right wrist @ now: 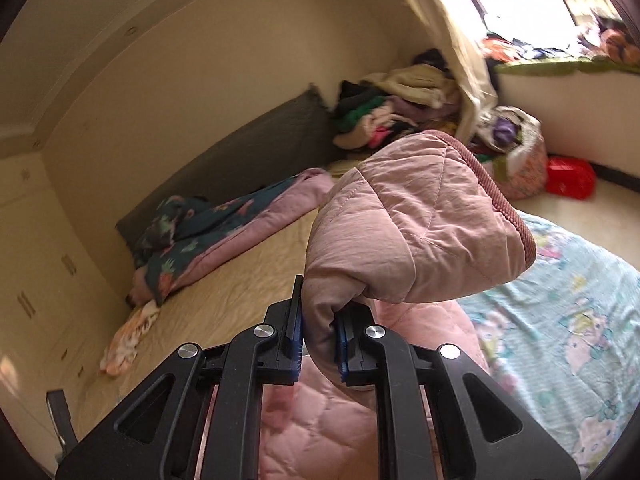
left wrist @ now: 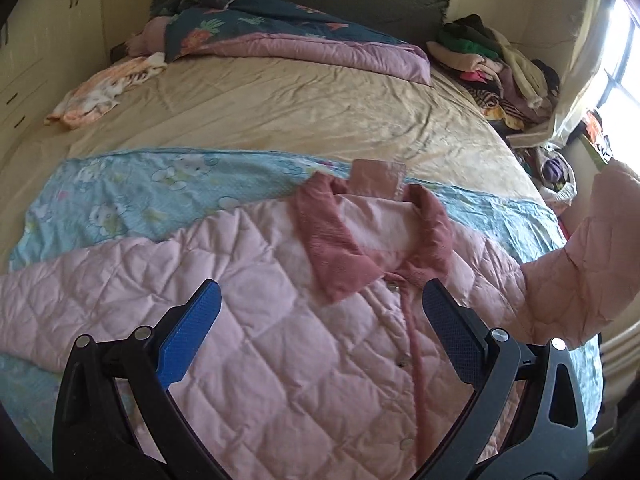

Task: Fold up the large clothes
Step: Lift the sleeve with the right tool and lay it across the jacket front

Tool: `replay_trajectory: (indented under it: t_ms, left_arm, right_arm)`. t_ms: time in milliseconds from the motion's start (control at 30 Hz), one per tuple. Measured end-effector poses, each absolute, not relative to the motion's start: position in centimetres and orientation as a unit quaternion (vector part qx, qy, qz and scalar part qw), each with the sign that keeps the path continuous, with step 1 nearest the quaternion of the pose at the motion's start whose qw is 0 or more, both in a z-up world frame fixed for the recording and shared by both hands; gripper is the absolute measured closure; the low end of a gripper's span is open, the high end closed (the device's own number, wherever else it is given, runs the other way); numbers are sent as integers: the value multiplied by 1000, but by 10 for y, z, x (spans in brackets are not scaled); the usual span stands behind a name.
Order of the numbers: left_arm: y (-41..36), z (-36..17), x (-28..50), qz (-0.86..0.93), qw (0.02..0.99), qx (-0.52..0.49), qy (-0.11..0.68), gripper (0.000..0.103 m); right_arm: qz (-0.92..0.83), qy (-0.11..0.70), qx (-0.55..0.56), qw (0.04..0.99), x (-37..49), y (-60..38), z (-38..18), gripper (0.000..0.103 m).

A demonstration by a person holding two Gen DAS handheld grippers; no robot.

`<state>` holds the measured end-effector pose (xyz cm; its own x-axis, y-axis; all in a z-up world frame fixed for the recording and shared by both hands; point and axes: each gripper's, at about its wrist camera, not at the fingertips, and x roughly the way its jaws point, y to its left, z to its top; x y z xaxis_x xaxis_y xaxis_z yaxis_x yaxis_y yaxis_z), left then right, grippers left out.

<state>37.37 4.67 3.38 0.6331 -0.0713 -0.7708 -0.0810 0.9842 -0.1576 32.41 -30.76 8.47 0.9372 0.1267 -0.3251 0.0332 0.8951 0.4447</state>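
Pink quilted jacket (left wrist: 280,320) lies flat on the near part of the bed (left wrist: 280,112), over a blue cartoon-cat sheet (left wrist: 120,200); no readable writing shows. The right gripper (right wrist: 318,336) clamps its sleeve (right wrist: 416,224), lifted at the right. The left gripper (left wrist: 320,336) hangs above the chest, its 2 jaws wide and empty.

Jacket (left wrist: 248,320): quilted pink cloth, matt, finely crinkled; collar (left wrist: 340,252) ribbed like corduroy. Sheet (left wrist: 280,120): tan cloth, faint sheen, creased. Blanket (left wrist: 120,196): thin printed cloth. Left hand-held gripper (left wrist: 320,336): matt black plastic, shiny metal pins, blue textured pads (left wrist: 192,332).
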Motion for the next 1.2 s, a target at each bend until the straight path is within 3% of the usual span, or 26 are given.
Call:
replay_trajectory:
  t_ms: [367, 800, 1033, 1200]
  left_arm:
    - [109, 16, 365, 3, 887, -187, 423, 8]
    - [149, -19, 354, -18, 854, -282, 437, 8]
    - [153, -24, 348, -51, 843, -326, 425, 8]
    - [153, -30, 350, -66, 832, -349, 427, 8]
  right_arm:
    - [113, 207, 160, 959, 346, -193, 63, 91]
    - [180, 319, 38, 930, 359, -59, -50, 88]
    - [226, 387, -13, 894, 355, -12, -101, 76]
    - [254, 406, -29, 877, 348, 5, -104, 57]
